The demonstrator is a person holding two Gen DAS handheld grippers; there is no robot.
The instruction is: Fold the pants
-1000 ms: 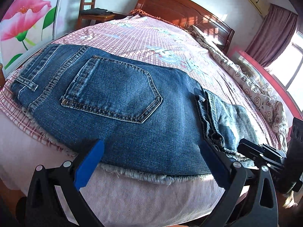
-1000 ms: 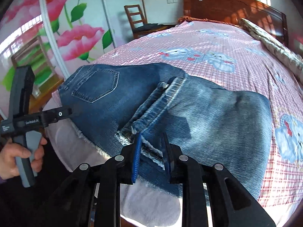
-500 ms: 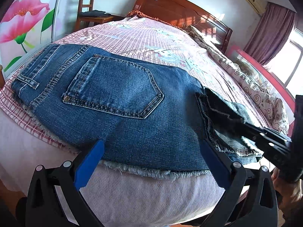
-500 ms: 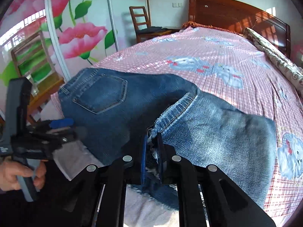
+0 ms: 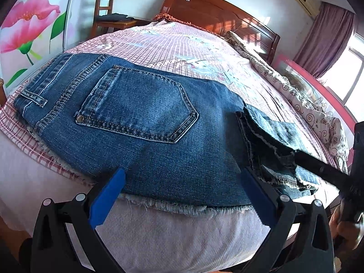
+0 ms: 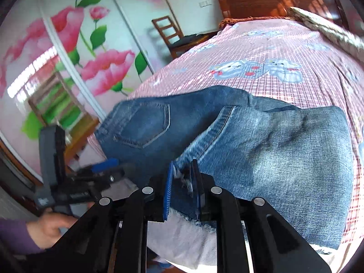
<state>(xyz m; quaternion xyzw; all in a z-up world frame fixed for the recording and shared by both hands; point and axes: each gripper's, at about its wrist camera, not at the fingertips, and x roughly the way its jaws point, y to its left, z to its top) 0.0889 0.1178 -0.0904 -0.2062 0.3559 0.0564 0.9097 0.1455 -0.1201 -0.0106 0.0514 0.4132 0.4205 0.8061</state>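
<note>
A bed (image 5: 182,52) covered in a pink checked sheet printed with cartoon bears fills most of the room; a dark wooden headboard (image 5: 218,16) stands at its far end and a rolled floral quilt (image 5: 295,93) runs along one side. A wooden chair (image 6: 173,36) is set near the headboard, beside wardrobe doors (image 6: 75,52) painted with large pink flowers. A purple curtain (image 5: 325,36) hangs by a bright window.

The pants (image 5: 141,122) — blue jeans — are spread across the near edge of the bed, a back pocket facing up and the frayed hem overhanging the mattress side. The left gripper (image 5: 179,193) is held just in front of that hem, its 2 blue-padded fingers spread wide with denim lying between and beyond them, not gripped. The right gripper (image 6: 183,191) is closed narrowly on a folded hem edge of the jeans, frayed white threads showing between its pads — the lighter leg panel is draped over the darker seat portion. Each gripper is seen at the edge of the other's view, carried by a hand.
</note>
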